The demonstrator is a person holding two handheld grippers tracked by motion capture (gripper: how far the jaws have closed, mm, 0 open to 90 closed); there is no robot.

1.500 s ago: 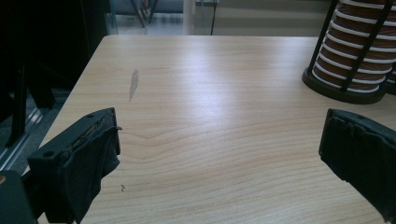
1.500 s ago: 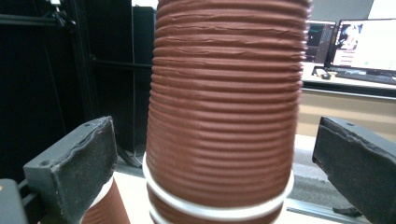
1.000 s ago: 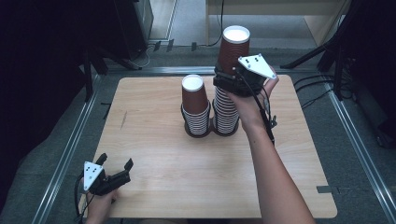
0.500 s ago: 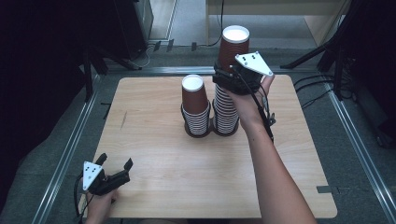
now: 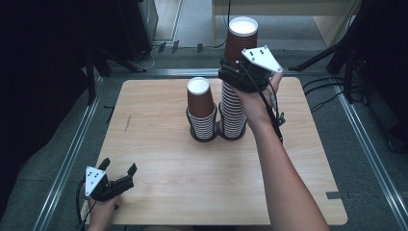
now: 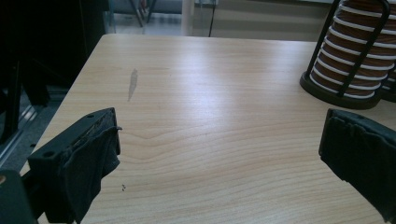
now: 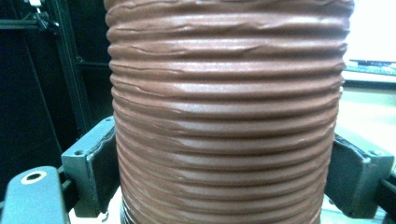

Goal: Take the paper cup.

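My right tool (image 5: 230,72) is clamped on the top cup (image 5: 241,41) of the taller stack (image 5: 234,108), with a jaw pressed on either side of the ribbed brown wall; in the right gripper view that cup (image 7: 226,116) sits squarely between the pads, so I judge the grip to be centred and not skewed. I hold it high on the stack, near the upper cups, because that is where a single cup can be parted from the ones nested below it without dragging the whole column along. The stack stands in a black wire holder (image 5: 231,134) toward the far side of the table (image 5: 192,192), and the shorter stack (image 5: 201,113) stands just beside it on its left in a holder of its own, the two holders touching or nearly so. My left tool (image 5: 118,174) rests at the near left corner of the table, well apart from the cups, its jaws spread wide with nothing between them; in the left gripper view only bare wood lies between the pads (image 6: 93,158), and a holder (image 6: 343,91) shows off to one side. I keep it parked there so it stays out of the lifting arm's way. The risk I see is a second cup clinging to the first.
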